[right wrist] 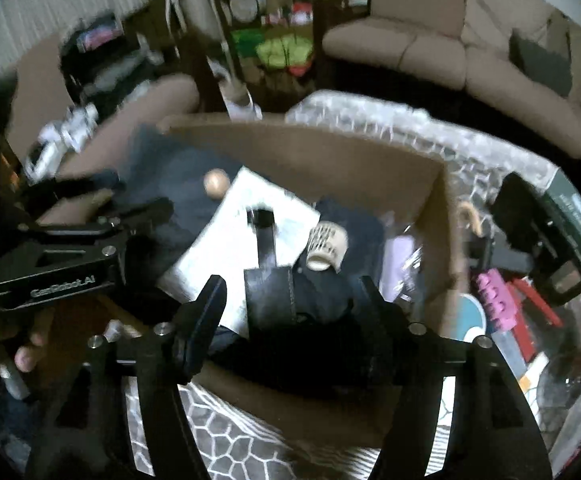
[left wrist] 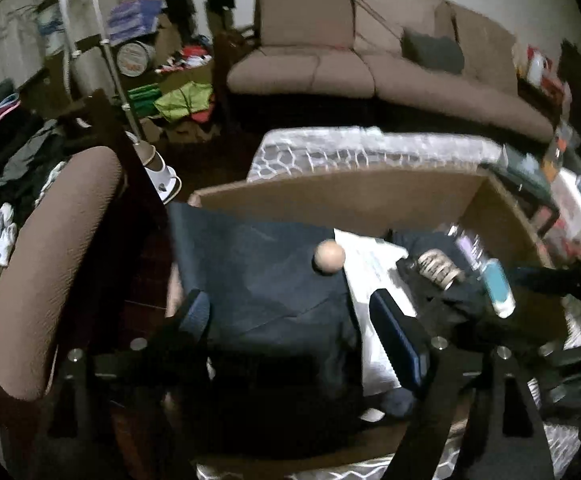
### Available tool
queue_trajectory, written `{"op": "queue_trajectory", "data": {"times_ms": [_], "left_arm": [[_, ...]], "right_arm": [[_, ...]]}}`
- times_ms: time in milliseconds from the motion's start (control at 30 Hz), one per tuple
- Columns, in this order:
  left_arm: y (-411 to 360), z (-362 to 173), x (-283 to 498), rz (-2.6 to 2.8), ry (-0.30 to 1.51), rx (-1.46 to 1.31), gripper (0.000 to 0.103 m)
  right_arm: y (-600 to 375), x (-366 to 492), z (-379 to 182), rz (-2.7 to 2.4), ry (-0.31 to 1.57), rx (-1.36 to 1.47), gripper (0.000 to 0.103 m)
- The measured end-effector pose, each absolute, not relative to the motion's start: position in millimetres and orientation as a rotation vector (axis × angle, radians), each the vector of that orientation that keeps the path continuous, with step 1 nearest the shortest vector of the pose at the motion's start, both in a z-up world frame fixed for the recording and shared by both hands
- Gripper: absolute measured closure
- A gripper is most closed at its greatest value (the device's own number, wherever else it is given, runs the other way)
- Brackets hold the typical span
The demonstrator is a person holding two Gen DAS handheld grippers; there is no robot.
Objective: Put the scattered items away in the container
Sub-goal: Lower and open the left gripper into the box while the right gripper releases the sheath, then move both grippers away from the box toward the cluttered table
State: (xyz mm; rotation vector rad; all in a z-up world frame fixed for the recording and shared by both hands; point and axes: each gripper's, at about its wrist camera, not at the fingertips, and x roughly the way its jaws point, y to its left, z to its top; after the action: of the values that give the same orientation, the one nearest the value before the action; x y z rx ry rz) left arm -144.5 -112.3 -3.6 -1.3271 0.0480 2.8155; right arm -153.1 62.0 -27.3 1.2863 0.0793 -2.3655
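Observation:
A cardboard box (left wrist: 330, 196) stands on a patterned cloth. Inside lie a dark blue cloth (left wrist: 258, 280), a beige ball (left wrist: 329, 257), white paper (left wrist: 370, 264), a patterned roll (left wrist: 438, 268) and a purple bottle with a teal cap (left wrist: 486, 268). My left gripper (left wrist: 294, 320) is open over the blue cloth, empty. In the right wrist view the box (right wrist: 330, 152) shows the ball (right wrist: 216, 182), paper (right wrist: 218, 248) and roll (right wrist: 326, 246). My right gripper (right wrist: 290, 300) is open above a black object with a strap (right wrist: 268, 280) in the box.
A brown sofa (left wrist: 370, 60) stands behind. A brown chair (left wrist: 50, 260) is at left. Right of the box lie a pink block (right wrist: 494, 296), a black device (right wrist: 530, 224), a green box (right wrist: 574, 208) and red items. The left gripper's body (right wrist: 58, 256) is at left.

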Motion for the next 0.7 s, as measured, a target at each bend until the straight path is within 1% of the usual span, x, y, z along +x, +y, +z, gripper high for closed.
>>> {"op": "queue_trajectory", "data": {"times_ms": [100,133,200,300,333,367,400,467,567,700], "left_arm": [[-110.5,12.9,-131.9,2.814,0.0,-1.24,0.02],[-109.9,18.4,-127.7,2.812,-0.016,-1.211,0.019],[-108.5,28.7,-119.4,2.811,-0.041,-1.156,0.014],[-104.2,40.3,-100.9,2.834,-0.082,-1.047,0.014],[-103.4,43.7,-91.5,2.839,-0.119,-0.981,0.014],[-100.8,45.8,-82.4,2.843,-0.143,-0.924,0.011],[-96.8,46.8,-75.6,2.846,-0.146,-0.886,0.006],[-85.2,47.0,-67.2,2.835,-0.135,-0.837,0.001],[-63.1,45.6,-60.2,2.815,-0.104,-0.803,0.001],[-39.1,41.2,-54.4,2.81,-0.098,-0.787,0.001]], "right_arm": [[93.0,-137.5,4.1,-2.443,0.0,1.168,0.036],[103.0,-131.3,13.7,-2.471,-0.006,1.137,0.036],[124.1,-117.2,28.8,-2.518,-0.003,1.09,0.036],[154.9,-93.8,43.3,-2.601,0.011,1.057,0.035],[165.9,-85.8,46.2,-2.629,0.021,1.056,0.031],[169.4,-83.3,49.1,-2.644,0.031,1.064,0.028],[179.7,-76.4,47.4,-2.656,0.03,1.076,0.023],[201.3,-62.1,43.3,-2.68,0.029,1.102,0.023],[228.7,-48.7,31.5,-2.71,-0.016,1.149,0.023],[273.9,-38.1,1.2,-2.724,-0.171,1.231,0.023]]}}
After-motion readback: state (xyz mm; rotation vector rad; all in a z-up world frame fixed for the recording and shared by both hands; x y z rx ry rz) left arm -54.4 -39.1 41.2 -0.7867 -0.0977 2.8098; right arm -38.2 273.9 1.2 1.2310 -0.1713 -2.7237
